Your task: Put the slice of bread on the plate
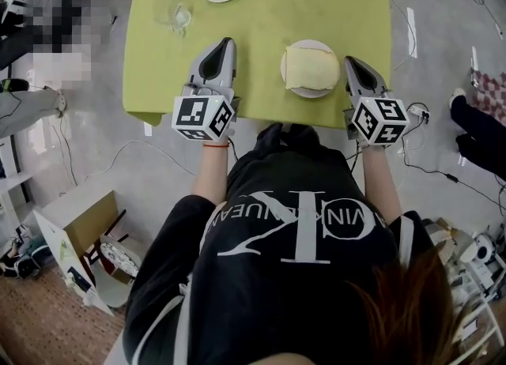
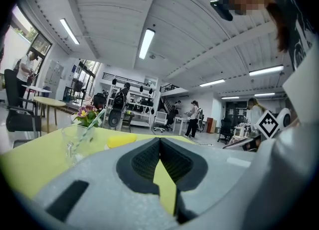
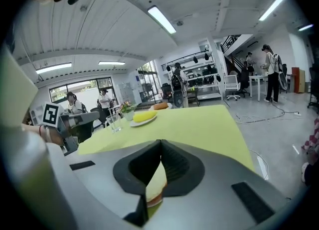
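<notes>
- The pale, square slice of bread (image 1: 311, 65) lies flat on the round white plate (image 1: 308, 93), so the task looks done.
- Right gripper (image 1: 351, 63) and left gripper (image 1: 228, 43): jaws pressed together, both empty, flanking the plate.

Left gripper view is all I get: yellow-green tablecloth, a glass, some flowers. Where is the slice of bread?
Observer: The slice of bread lies flat on the white plate, close to the near edge of the table.
Operator: What about the right claw?
Observer: The right claw is shut with nothing in it, just off the plate's right rim.
</notes>
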Available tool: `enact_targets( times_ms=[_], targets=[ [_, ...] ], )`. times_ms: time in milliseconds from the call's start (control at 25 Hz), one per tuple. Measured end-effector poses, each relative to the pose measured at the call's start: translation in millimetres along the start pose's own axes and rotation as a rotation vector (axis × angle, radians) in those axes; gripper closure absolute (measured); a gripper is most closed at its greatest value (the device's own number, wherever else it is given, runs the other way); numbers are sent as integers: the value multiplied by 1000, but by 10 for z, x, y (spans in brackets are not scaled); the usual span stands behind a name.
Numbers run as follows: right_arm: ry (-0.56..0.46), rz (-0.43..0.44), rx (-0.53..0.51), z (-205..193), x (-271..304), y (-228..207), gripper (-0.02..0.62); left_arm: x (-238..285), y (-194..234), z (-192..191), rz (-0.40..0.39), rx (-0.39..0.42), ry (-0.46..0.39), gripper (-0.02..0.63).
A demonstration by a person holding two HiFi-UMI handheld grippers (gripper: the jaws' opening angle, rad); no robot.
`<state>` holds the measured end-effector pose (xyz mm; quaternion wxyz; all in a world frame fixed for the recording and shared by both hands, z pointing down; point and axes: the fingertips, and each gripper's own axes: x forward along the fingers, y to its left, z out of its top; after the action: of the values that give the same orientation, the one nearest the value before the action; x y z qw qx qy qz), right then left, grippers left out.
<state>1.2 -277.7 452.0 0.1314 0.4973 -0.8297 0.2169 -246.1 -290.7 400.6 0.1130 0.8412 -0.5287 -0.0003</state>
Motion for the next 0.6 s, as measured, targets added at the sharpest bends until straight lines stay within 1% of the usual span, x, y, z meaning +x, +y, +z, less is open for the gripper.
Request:
enact_targets(
  times_ms=[600],
  targets=[
    [-169, 4, -82, 501, -130, -35, 595, 94, 18, 178, -1, 23, -39, 598]
  ],
)
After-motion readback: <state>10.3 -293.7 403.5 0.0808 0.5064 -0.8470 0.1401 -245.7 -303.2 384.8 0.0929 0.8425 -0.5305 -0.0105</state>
